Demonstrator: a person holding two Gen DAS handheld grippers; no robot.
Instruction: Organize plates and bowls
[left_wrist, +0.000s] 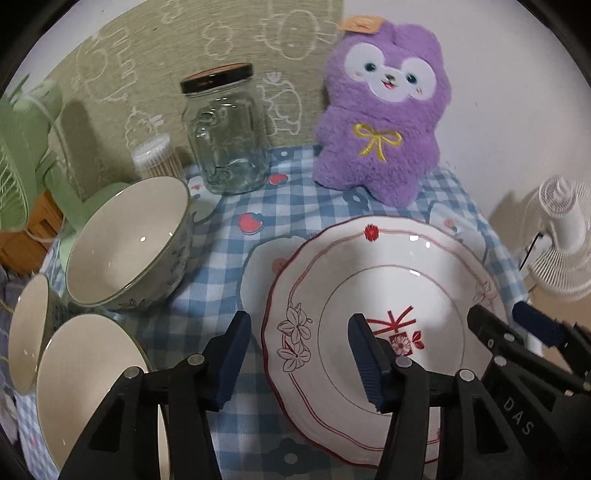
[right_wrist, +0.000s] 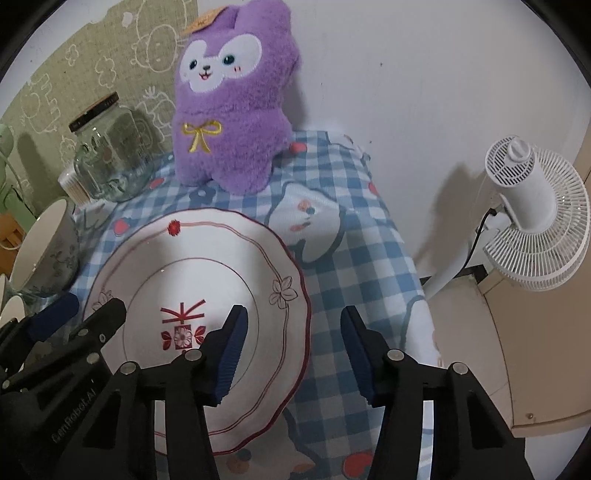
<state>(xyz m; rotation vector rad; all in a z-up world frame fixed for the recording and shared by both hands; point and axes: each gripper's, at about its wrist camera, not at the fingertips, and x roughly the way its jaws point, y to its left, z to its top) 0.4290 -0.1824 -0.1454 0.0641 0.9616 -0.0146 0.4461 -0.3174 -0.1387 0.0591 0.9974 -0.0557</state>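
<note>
On the checked cloth (left_wrist: 229, 266) covering the table, seen from the left wrist, the plate (left_wrist: 369, 280) is lying flat and a second plate (left_wrist: 258, 269) is peeking out from beneath its far-left edge. The left gripper (left_wrist: 299, 354) is straddling the plate's left rim, one pad outside on the cloth and one over the well; its jaws are standing partly open and pressing on nothing. The right gripper (left_wrist: 517, 321) is crossing the plate's right rim. Three bowls are crowding the left: a big bowl (left_wrist: 129, 240) standing near the plate, a near bowl (left_wrist: 88, 387) beside the gripper, and a side bowl (left_wrist: 27, 328). Glazed ceramic is offering little friction, so a shallow bite on the scalloped rim is likely to slip, and the outer finger is risking a knock against the near bowl.

From the right wrist, the right gripper (right_wrist: 293, 343) is bracketing the plate's (right_wrist: 207, 258) right rim, jaws likewise partly open and empty. The left gripper (right_wrist: 81, 310) is showing at the lower left. Uneven lifting by the two is likely to tilt the plate or drag the one beneath. A soft plush (right_wrist: 232, 122) and a glass jar (right_wrist: 110, 158) are standing behind, well apart from the grippers.
</note>
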